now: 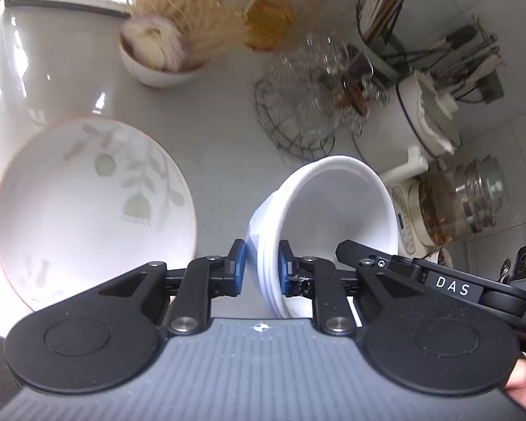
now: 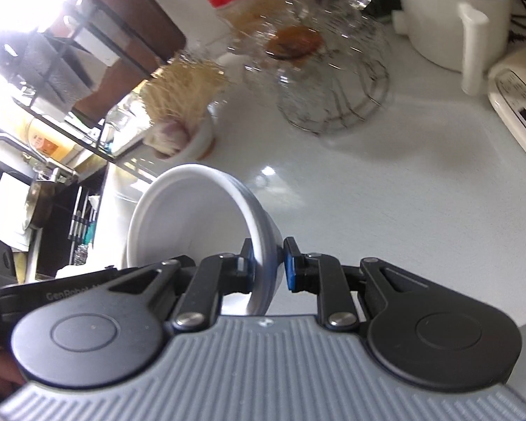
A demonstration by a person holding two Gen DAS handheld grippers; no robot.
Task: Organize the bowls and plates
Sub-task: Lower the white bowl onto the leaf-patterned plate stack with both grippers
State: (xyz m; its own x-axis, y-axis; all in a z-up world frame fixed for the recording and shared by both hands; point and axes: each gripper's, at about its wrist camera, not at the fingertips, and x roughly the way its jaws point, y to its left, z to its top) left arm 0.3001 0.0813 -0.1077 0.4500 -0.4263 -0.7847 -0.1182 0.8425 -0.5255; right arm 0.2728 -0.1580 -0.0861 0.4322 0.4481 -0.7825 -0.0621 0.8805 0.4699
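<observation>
A stack of white bowls (image 1: 333, 203) hangs tilted above the pale counter, with its opening turned to the side. My left gripper (image 1: 261, 266) is shut on the stack's rim, one blue pad on each side of the wall. The black arm of the right gripper (image 1: 420, 273) reaches in from the right to the far side of the rim. In the right wrist view the same white bowls (image 2: 186, 217) are pinched at the rim by my right gripper (image 2: 268, 263), which is shut on them. A large white plate with a green leaf pattern (image 1: 94, 210) lies on the counter to the left.
Behind stand a small bowl of garlic (image 1: 157, 59), a red-lidded jar (image 1: 280, 10), a wire basket with glassware (image 1: 298, 112), a white pot (image 1: 427, 115) and a glass jar (image 1: 463, 203). A faucet (image 2: 3, 147) and sink lie off the counter's left edge.
</observation>
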